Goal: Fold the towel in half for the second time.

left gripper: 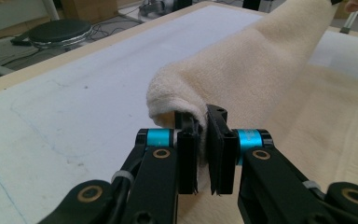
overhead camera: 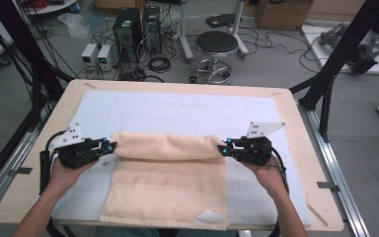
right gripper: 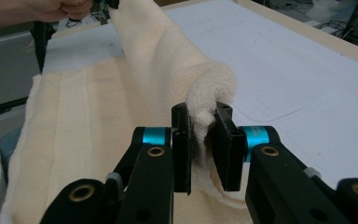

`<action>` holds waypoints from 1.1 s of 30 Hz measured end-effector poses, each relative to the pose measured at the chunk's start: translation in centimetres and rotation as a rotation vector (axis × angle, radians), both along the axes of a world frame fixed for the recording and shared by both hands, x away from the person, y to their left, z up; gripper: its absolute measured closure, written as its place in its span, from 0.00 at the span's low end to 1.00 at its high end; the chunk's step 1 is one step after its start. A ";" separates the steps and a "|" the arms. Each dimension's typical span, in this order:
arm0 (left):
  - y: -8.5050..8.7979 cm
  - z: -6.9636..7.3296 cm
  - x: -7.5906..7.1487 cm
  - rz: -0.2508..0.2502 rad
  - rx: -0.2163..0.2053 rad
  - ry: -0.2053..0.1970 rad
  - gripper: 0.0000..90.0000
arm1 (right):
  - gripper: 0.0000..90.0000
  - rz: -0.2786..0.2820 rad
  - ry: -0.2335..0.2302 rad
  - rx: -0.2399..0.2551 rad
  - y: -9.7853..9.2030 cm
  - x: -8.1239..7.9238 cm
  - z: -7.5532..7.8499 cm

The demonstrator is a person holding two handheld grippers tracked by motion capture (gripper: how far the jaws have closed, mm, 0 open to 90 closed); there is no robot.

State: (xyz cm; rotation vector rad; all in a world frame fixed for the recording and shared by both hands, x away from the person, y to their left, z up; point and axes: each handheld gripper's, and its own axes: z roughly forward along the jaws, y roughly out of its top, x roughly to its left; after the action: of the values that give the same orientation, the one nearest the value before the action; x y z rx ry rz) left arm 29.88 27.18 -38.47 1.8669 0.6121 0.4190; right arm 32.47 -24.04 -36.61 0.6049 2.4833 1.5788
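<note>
towel (overhead camera: pixel 165 168) fold in progress: left gripper (overhead camera: pixel 109 147) and right gripper (overhead camera: pixel 224 148) fingers are clamped on its corners; both corners should be carried level over the bench (overhead camera: pixel 296 123), edges aligned.

We see a light wooden table (overhead camera: pixel 296 148) topped with a pale blue-white mat (overhead camera: pixel 177 111) on a grey floor (overhead camera: pixel 365 148). Beyond it stand a round black stool on a chrome base (overhead camera: pixel 216 47), two black computer towers (overhead camera: pixel 137 28) and tangled black cables (overhead camera: pixel 159 63).
</note>
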 end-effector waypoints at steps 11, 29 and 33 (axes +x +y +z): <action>-0.2 -1.7 -3.9 -0.051 0.020 0.014 0.92 | 0.87 0.037 0.034 -0.020 -0.2 -3.8 -3.0; 1.0 -3.8 -6.7 -0.085 0.049 0.110 0.64 | 0.69 0.009 0.057 -0.073 -1.2 -6.8 -5.7; 0.7 -3.5 -7.3 -0.089 0.050 0.098 0.47 | 0.59 0.018 0.039 -0.066 -1.1 -7.4 -5.2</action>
State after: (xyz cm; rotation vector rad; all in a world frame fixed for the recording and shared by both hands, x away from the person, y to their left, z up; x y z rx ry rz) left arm 22.59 27.92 -41.97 1.9638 0.5864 0.2883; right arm 25.04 -25.13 -41.82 0.6110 2.5653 1.4982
